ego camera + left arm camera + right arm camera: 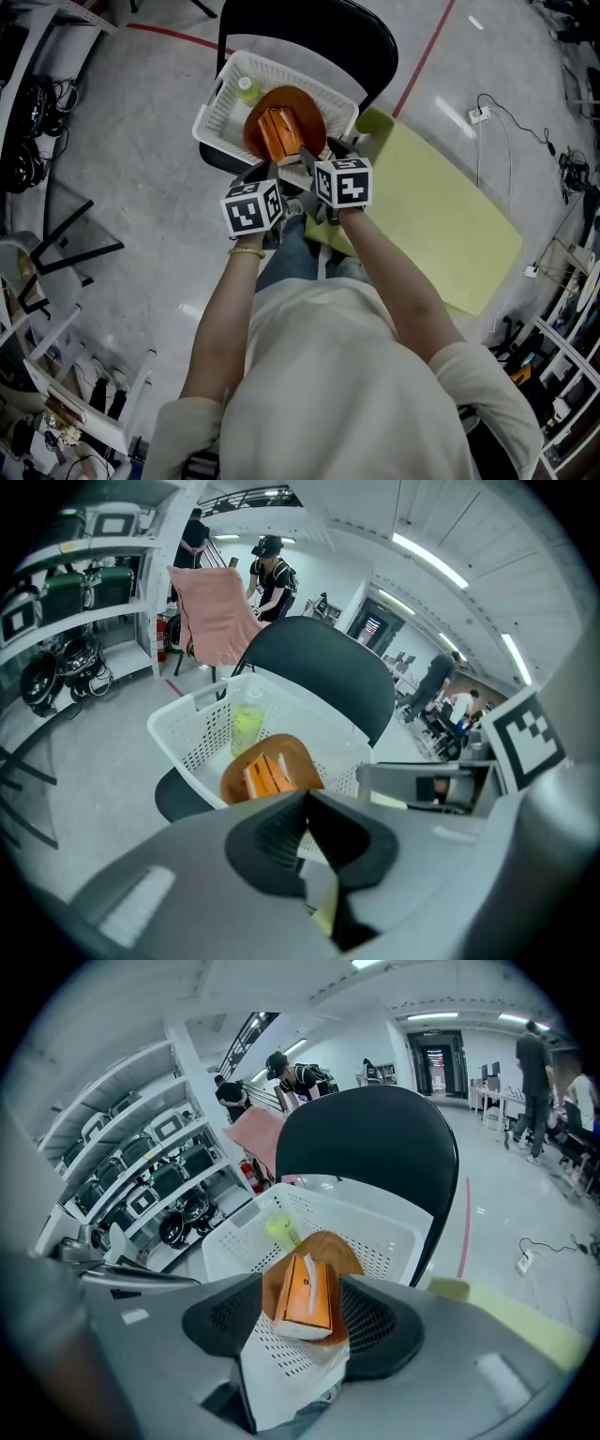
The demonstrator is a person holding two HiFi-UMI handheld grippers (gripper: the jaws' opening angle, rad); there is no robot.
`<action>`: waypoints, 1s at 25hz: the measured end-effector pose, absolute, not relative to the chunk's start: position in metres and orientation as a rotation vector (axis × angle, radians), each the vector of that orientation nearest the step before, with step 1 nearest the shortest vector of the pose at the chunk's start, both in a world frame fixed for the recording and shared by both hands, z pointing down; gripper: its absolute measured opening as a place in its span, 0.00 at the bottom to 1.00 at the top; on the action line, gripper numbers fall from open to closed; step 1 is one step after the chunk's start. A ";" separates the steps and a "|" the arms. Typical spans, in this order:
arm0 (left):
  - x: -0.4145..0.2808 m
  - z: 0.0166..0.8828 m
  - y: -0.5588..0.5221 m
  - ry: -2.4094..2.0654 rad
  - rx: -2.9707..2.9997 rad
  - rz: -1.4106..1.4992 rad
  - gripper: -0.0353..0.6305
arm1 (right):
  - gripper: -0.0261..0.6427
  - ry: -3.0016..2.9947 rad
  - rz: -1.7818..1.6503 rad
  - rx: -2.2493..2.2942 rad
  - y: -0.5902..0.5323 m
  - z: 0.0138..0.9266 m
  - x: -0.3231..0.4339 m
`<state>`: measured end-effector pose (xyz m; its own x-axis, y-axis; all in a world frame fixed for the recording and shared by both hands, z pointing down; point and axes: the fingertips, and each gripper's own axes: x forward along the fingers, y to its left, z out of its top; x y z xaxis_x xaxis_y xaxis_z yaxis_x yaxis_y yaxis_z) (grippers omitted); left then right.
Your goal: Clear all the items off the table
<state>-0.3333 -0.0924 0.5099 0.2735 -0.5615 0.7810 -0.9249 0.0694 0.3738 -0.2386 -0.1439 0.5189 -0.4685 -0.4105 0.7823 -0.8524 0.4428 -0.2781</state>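
White basket (394, 1232) holds a green bottle (279, 1229), a brown bowl (328, 1246) and an orange box (305, 1302). Left gripper (307, 829) jaws closed, empty; right gripper (302, 1321) jaws apart, flanking the box.

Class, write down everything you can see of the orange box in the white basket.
The orange box is a rectangular carton, cardboard by its look, with a pale end face and a white tissue poking from its top slot. It lies on a brown plate inside the white basket, near a green bottle. The right gripper frames it with jaws apart; contact is unclear.
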 end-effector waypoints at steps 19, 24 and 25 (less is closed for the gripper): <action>-0.303 0.493 -0.087 -1.323 1.726 0.539 0.07 | 0.04 -2.000 0.922 1.240 -0.124 0.502 -0.190; -0.287 0.489 -0.083 -1.280 1.774 0.567 0.07 | 0.04 -1.982 0.935 1.308 -0.115 0.497 -0.171; -0.284 0.488 -0.082 -1.270 1.783 0.574 0.07 | 0.04 -1.978 0.937 1.322 -0.113 0.495 -0.167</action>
<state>-0.2842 -0.0819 0.4876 0.3788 -0.5294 0.7591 -0.9196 -0.1225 0.3734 -0.1670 -0.1134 0.4951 -0.3437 -0.5314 0.7742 -0.9358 0.2631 -0.2348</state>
